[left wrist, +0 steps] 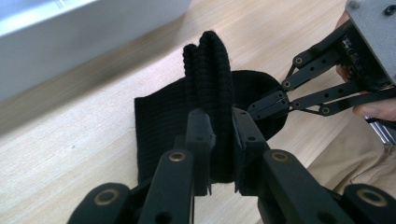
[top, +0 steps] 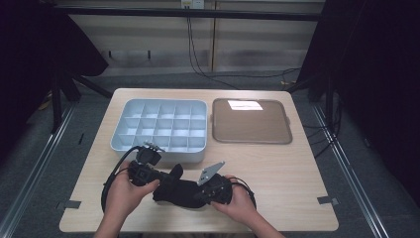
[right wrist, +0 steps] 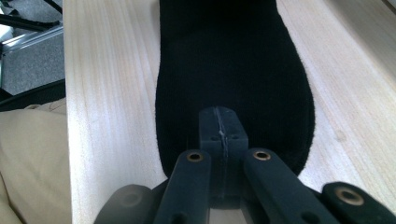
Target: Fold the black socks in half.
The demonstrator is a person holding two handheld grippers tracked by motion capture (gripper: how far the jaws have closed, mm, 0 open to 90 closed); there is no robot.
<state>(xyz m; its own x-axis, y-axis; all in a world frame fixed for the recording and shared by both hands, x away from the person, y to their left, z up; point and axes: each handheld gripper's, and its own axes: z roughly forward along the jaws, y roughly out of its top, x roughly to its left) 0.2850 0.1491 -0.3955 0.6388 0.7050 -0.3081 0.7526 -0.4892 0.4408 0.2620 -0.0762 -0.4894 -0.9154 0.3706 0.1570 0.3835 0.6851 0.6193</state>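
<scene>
A black ribbed sock (top: pixel 178 191) lies at the table's (top: pixel 277 163) six o'clock edge. The left gripper (left wrist: pixel 219 135) pinches its raised cuff; the right gripper (right wrist: pixel 219 126), jaws together, clamps its rounded toe.

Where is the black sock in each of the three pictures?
High view: the black sock lies near the table's front edge, between the left gripper and the right gripper.
Left gripper view: it sits in the middle, a bunched fold standing up between this gripper's jaws.
Right gripper view: it runs from top centre down to the shut jaws.
Shared landmark: the light wooden table under it.
</scene>
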